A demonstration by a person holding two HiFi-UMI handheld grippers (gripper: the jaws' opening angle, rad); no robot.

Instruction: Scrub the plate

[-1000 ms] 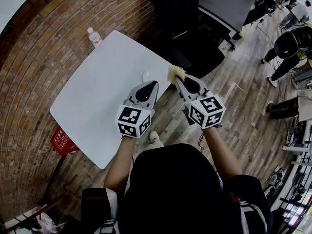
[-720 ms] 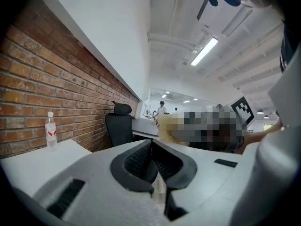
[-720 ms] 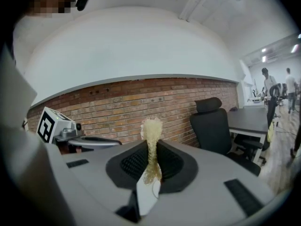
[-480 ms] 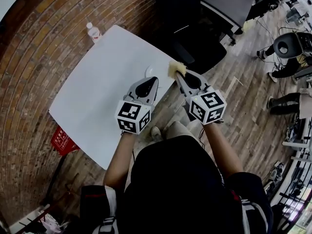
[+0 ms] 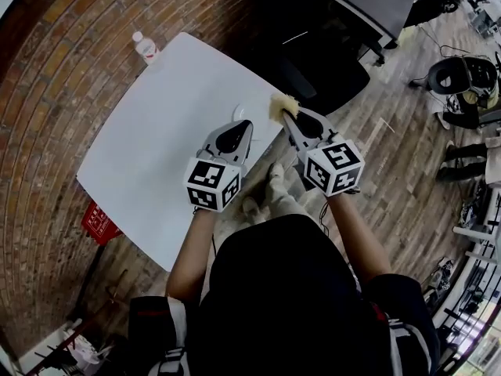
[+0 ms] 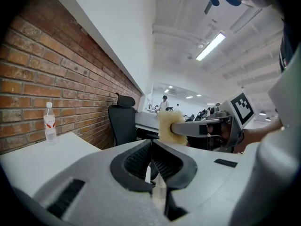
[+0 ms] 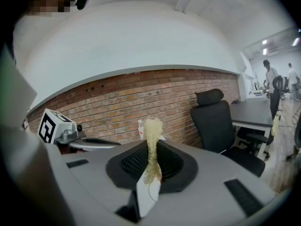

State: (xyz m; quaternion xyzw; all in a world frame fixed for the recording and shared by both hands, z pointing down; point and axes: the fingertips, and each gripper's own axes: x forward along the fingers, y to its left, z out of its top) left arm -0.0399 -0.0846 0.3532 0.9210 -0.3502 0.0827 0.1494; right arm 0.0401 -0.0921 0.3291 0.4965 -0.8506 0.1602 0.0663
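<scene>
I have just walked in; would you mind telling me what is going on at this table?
A person stands at a white table with a gripper in each hand. The right gripper is shut on a yellow sponge, held near the table's edge. The left gripper is shut and empty. A small white plate lies just ahead of it; the sponge is not on it.

No writing can be read anywhere in these views
The red sign (image 5: 99, 224) beside the table (image 5: 156, 139) bears white characters too small to make out; the bottle (image 5: 144, 47) wears a red label (image 6: 49, 123) with blurred print; the marker cube (image 5: 211, 185) on the left gripper (image 5: 239, 125), like the one on the right gripper (image 5: 285, 120), shows only black-and-white square patterns, no letters or numbers
</scene>
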